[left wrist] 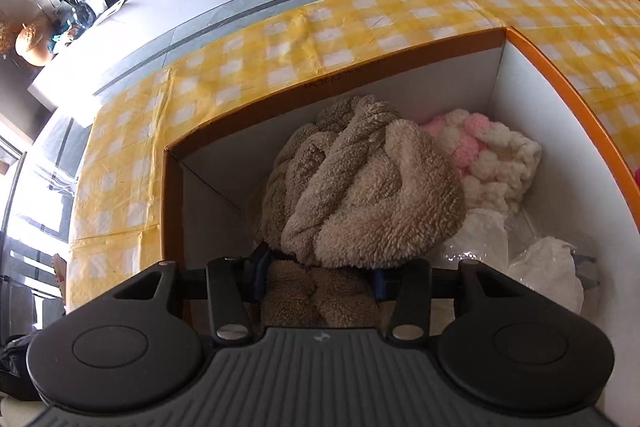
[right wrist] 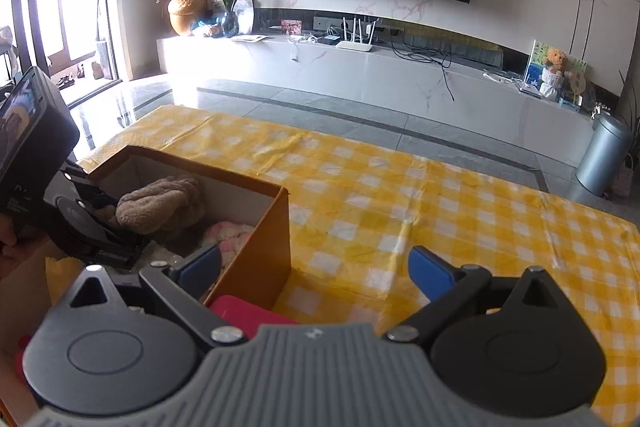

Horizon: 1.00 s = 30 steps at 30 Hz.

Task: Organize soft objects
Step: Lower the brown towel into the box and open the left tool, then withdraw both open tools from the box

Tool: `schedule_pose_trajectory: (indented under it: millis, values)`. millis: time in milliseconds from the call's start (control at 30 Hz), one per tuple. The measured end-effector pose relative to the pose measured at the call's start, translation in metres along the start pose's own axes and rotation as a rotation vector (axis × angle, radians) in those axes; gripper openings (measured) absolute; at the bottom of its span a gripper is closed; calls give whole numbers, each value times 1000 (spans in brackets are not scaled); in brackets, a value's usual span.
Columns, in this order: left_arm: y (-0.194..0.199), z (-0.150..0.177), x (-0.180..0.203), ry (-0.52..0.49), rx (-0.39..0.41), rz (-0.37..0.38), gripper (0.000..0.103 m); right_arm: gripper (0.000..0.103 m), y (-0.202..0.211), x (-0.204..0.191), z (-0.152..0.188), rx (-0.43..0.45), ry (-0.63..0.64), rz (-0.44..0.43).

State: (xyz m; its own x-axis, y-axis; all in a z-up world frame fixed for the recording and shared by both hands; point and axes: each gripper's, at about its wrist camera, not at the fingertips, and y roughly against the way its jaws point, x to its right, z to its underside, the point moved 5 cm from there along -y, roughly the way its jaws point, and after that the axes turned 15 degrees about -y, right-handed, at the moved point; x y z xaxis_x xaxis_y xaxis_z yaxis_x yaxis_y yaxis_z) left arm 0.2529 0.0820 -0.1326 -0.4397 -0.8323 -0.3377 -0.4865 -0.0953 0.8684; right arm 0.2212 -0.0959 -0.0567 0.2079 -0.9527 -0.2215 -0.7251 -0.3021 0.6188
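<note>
A: What do you get on the left wrist view?

B: My left tongs (left wrist: 320, 277) are gripping a tan fleece bundle (left wrist: 360, 187), blue pads pressed into its near end. It hangs inside the orange box (left wrist: 560, 83), low over the white interior. Far right in the box lies a pink-and-cream knitted piece (left wrist: 492, 163); near right there's crumpled white plastic wrap (left wrist: 548, 267). The box stands on the yellow checked tabletop (left wrist: 360, 27).

A: And the right wrist view?

B: My right tongs (right wrist: 316, 269) stand wide apart with nothing between them, over the tabletop (right wrist: 440, 207) just right of the box (right wrist: 264, 247). On the left I see the left tongs (right wrist: 100, 219) reaching into the box with the fleece bundle (right wrist: 160, 205). A pink object (right wrist: 240, 311) sits just near the box corner; I can't tell what it is.
</note>
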Motion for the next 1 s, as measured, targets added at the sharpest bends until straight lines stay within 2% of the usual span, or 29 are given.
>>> schedule_pose_trajectory:
  millis: [67, 200, 267, 300, 400, 500, 567, 633, 733, 800, 867, 1000]
  values:
    - [-1, 1, -1, 10, 8, 10, 55, 98, -3, -2, 3, -9, 6, -5]
    - [1, 4, 8, -54, 41, -48, 64, 98, -6, -8, 10, -23, 30, -4]
    - [8, 6, 9, -73, 54, -92, 79, 97, -6, -10, 11, -24, 31, -5]
    - [10, 7, 8, -61, 52, -103, 82, 97, -6, -10, 12, -24, 31, -9]
    - [22, 11, 0, 13, 65, -51, 83, 98, -5, -10, 15, -25, 34, -13]
    - [44, 10, -10, 74, 161, -50, 90, 98, -6, -12, 18, -28, 40, -9]
    - [59, 9, -13, 101, 203, -50, 91, 97, -6, -13, 18, -30, 40, -9]
    - [72, 8, -15, 133, 237, -3, 91, 97, -5, -13, 18, -27, 39, -11]
    - [92, 6, -19, 204, 340, 63, 91, 97, -3, -15, 18, -22, 35, -17]
    - [103, 3, -22, 259, 374, 75, 91, 97, -2, -15, 17, -16, 26, -20]
    - [114, 4, -23, 325, 367, 45, 87, 97, 0, -14, 17, -13, 4, -17]
    - [146, 7, -18, 393, 452, -50, 86, 97, 17, -18, 12, 25, -56, 0]
